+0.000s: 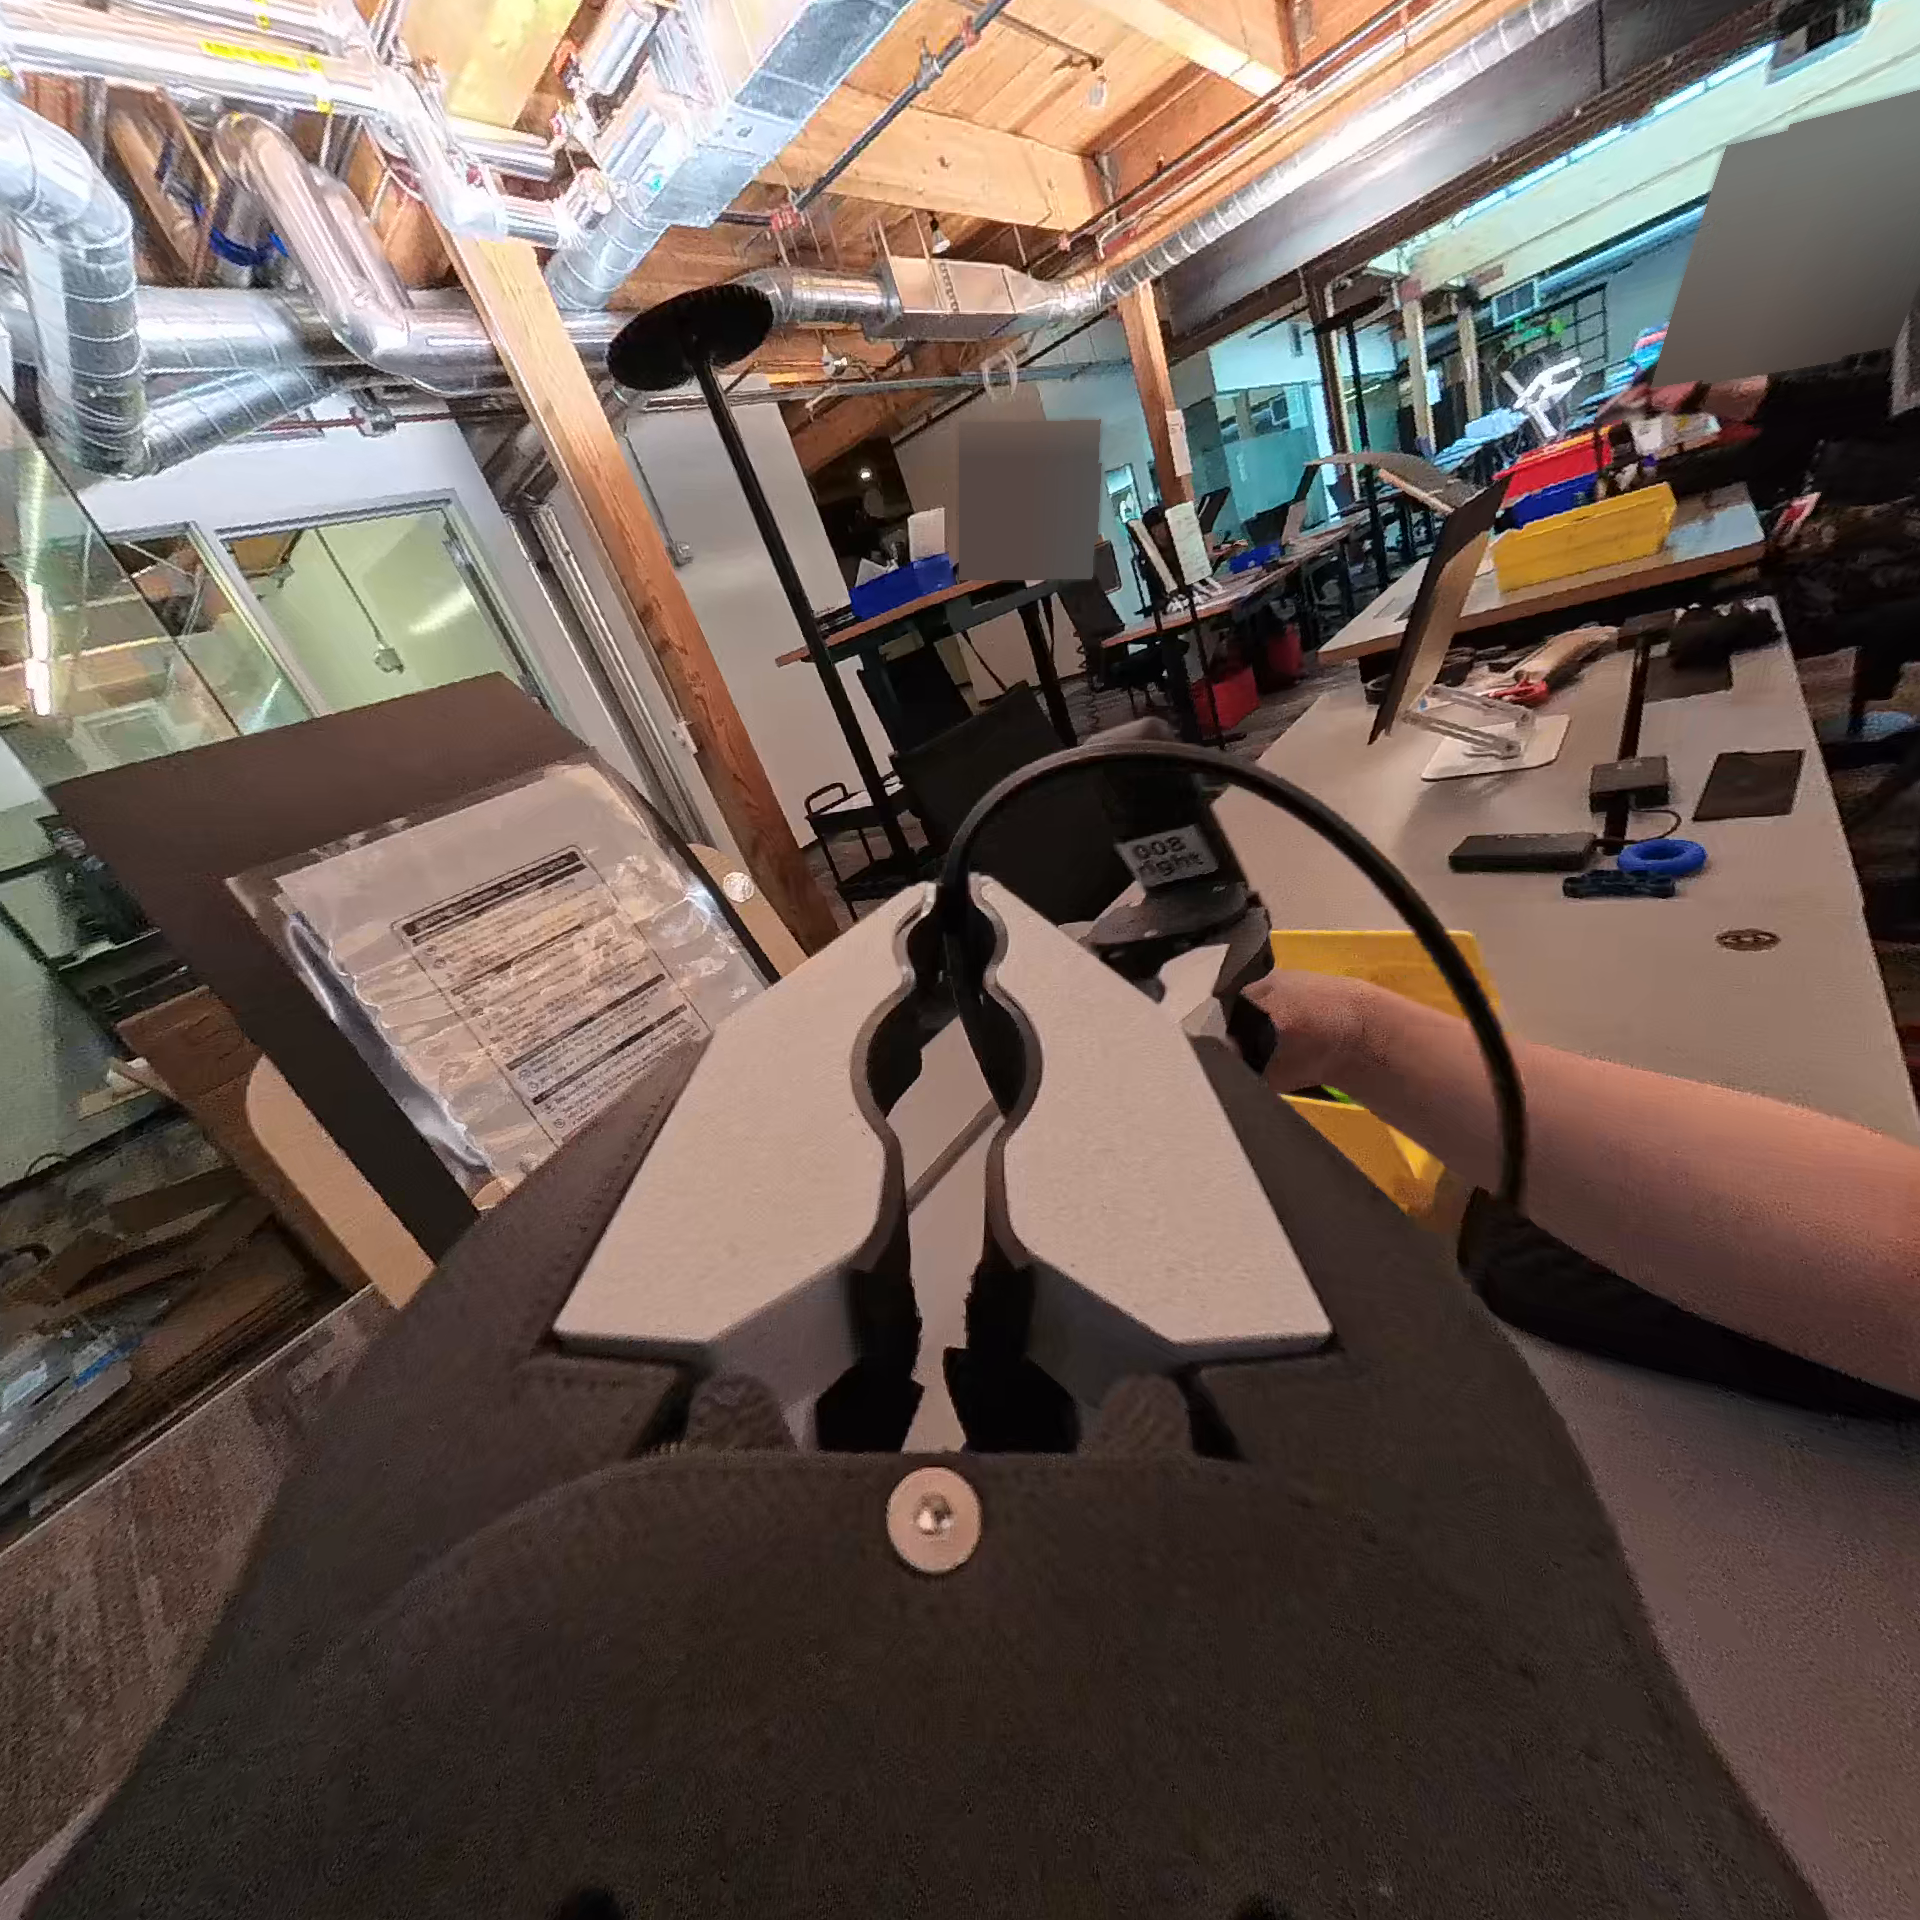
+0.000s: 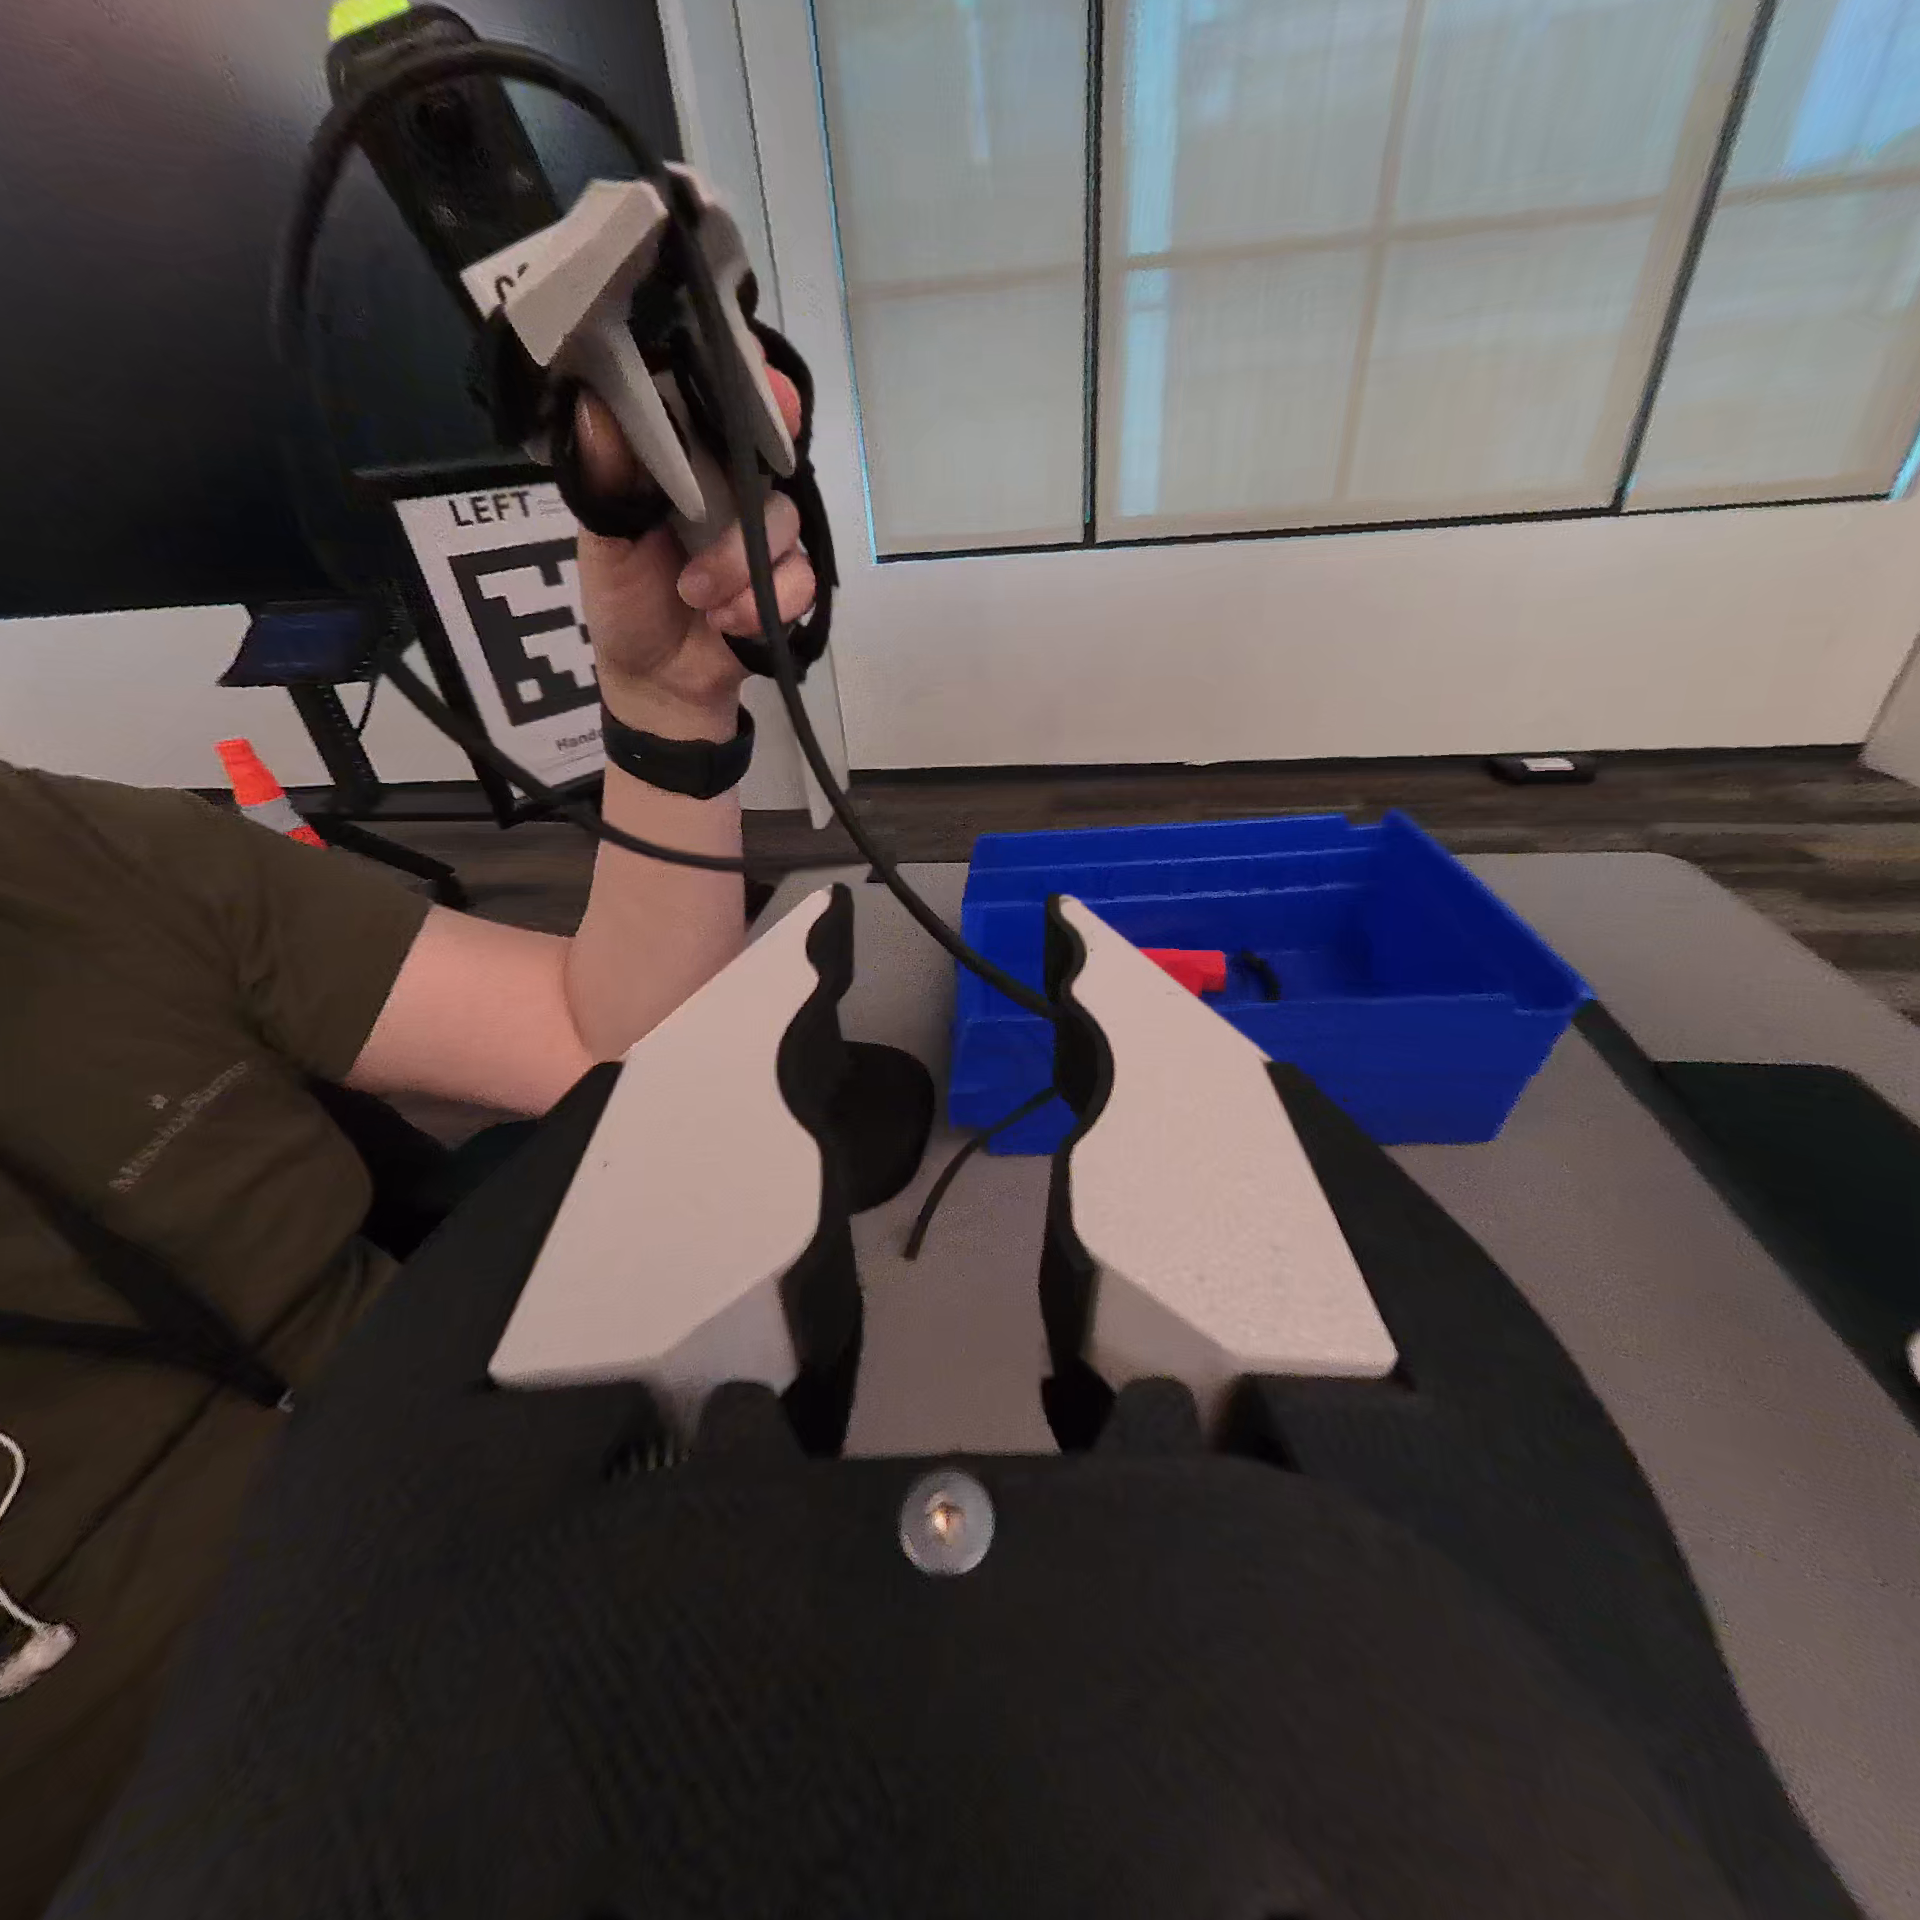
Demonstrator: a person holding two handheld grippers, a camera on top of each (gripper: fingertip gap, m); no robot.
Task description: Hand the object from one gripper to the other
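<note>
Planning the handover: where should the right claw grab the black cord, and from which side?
Take the black cord on its straight tail below the left claw, coming from below. That stretch already sits between the open right claw's fingers; the loop above bows away.

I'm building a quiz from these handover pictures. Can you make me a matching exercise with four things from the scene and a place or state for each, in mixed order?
Things:
1. left claw
2. right claw
3. black cord
4. red piece

Places or states:
A. lies inside the blue bin
B. open, fingers spread, cord end lying against one finger
C. shut on the cord, held up in the air
D. runs from one claw down to the other

Pairs: 1-C, 2-B, 3-D, 4-A
</note>
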